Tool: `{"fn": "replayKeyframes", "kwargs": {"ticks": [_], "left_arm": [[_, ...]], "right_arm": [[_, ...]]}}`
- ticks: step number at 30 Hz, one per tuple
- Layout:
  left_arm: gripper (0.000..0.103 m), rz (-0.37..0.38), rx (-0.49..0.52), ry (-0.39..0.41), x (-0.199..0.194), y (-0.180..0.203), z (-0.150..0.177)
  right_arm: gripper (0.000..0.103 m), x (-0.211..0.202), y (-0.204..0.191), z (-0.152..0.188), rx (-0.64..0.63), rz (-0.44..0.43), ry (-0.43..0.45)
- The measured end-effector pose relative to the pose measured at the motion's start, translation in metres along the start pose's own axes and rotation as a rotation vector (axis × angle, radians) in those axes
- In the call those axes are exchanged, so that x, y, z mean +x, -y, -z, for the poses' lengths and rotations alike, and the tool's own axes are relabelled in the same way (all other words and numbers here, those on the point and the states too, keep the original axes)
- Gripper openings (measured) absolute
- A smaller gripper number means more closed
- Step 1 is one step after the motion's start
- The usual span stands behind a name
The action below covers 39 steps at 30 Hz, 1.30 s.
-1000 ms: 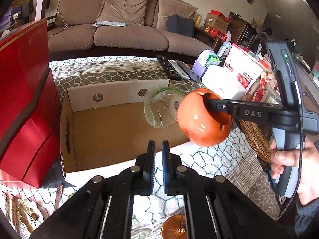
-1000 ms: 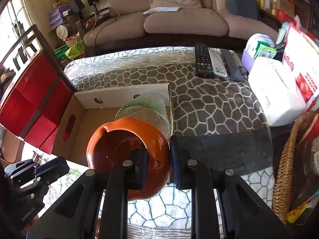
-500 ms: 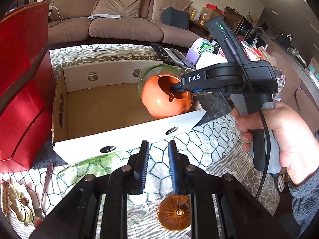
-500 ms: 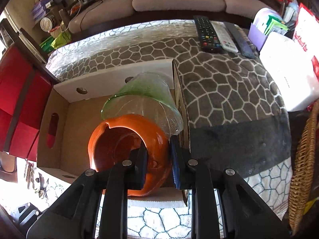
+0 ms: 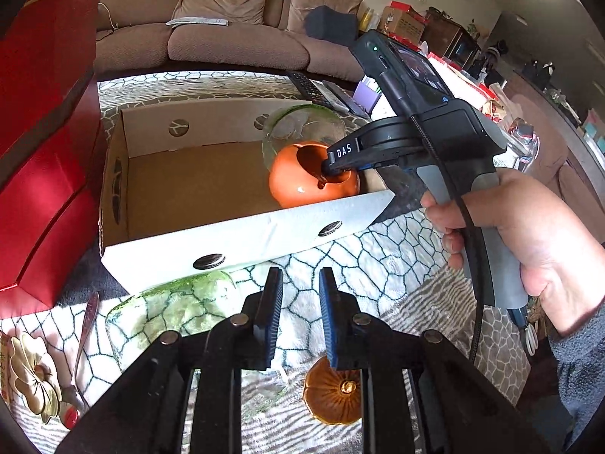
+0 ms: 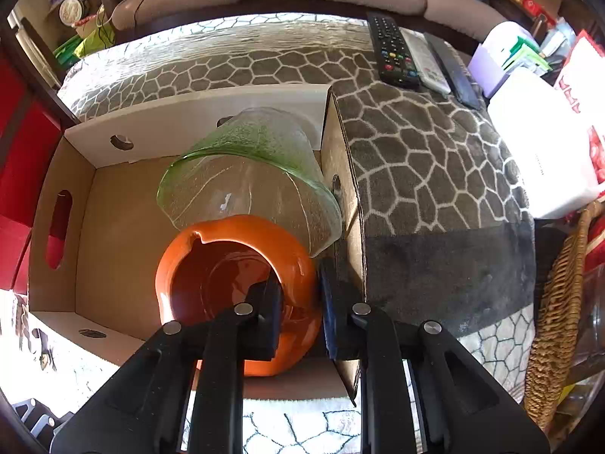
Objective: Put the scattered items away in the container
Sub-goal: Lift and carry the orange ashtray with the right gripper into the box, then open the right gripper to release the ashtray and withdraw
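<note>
Taking the cardboard box (image 5: pixel 234 234) as the landmark and reading from its left: just outside its near white wall, toward the left end, a green glass dish (image 5: pixel 170 314) is lying flat on the patterned surface (image 5: pixel 397 257), with a small amber pumpkin-shaped piece (image 5: pixel 332 393) further right and nearer the camera. The left tongs (image 5: pixel 300 316) are hanging over this stretch, slightly parted and gripping nothing; their jaws have just been opening, with nothing between them. The amber piece is sitting directly below their tips, so the left hand is looking the nearer one for it. Inside the box's right end, the right tongs (image 6: pixel 300 310) are clenching the wall of the orange ceramic bowl (image 6: pixel 227 265), one pad inside, one outside, low against the tilted green glass plate (image 6: pixel 249 174) behind; letting go there seems next.
</note>
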<state>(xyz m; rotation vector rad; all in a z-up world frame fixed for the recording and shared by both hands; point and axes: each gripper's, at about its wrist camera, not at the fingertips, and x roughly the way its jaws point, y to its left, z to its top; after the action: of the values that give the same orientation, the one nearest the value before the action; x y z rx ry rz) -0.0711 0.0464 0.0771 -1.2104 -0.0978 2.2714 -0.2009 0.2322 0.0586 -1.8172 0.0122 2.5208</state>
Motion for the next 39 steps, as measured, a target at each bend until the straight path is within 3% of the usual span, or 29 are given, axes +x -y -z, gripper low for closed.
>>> {"fn": "replayKeyframes", "kwargs": {"ticks": [4, 8, 11, 15, 21, 22, 27, 31, 35, 39], "left_arm": [[0.02, 0.003, 0.01, -0.026, 0.003, 0.003, 0.006], [0.02, 0.01, 0.013, -0.033, 0.002, 0.007, 0.011], [0.026, 0.017, 0.009, -0.033, 0.001, 0.008, 0.013], [0.028, 0.024, 0.015, -0.046, 0.002, 0.015, 0.018], [0.032, 0.004, 0.041, -0.063, 0.0, 0.027, 0.036], [0.034, -0.002, 0.05, -0.068, 0.001, 0.029, 0.039], [0.038, -0.013, 0.058, -0.094, 0.007, 0.031, 0.048], [0.038, -0.03, 0.079, -0.107, 0.011, 0.035, 0.054], [0.038, -0.049, 0.086, -0.117, 0.012, 0.036, 0.057], [0.038, -0.061, 0.104, -0.109, 0.011, 0.042, 0.066]], "right_arm": [[0.021, -0.007, 0.005, 0.001, 0.018, -0.039, -0.011], [0.028, -0.05, 0.014, -0.002, 0.006, -0.053, 0.094], [0.03, -0.077, 0.011, -0.007, -0.045, -0.099, 0.181], [0.027, -0.054, -0.005, -0.013, -0.104, -0.216, 0.057], [0.027, -0.018, -0.02, -0.003, -0.175, -0.112, -0.031], [0.023, -0.015, -0.02, -0.002, -0.189, -0.091, -0.041], [0.02, -0.014, -0.016, 0.003, -0.225, -0.004, -0.05], [0.021, -0.025, -0.009, 0.005, -0.185, -0.118, -0.01], [0.025, -0.043, -0.007, 0.009, -0.178, -0.129, 0.035], [0.027, -0.079, 0.005, 0.03, -0.166, -0.162, 0.133]]}}
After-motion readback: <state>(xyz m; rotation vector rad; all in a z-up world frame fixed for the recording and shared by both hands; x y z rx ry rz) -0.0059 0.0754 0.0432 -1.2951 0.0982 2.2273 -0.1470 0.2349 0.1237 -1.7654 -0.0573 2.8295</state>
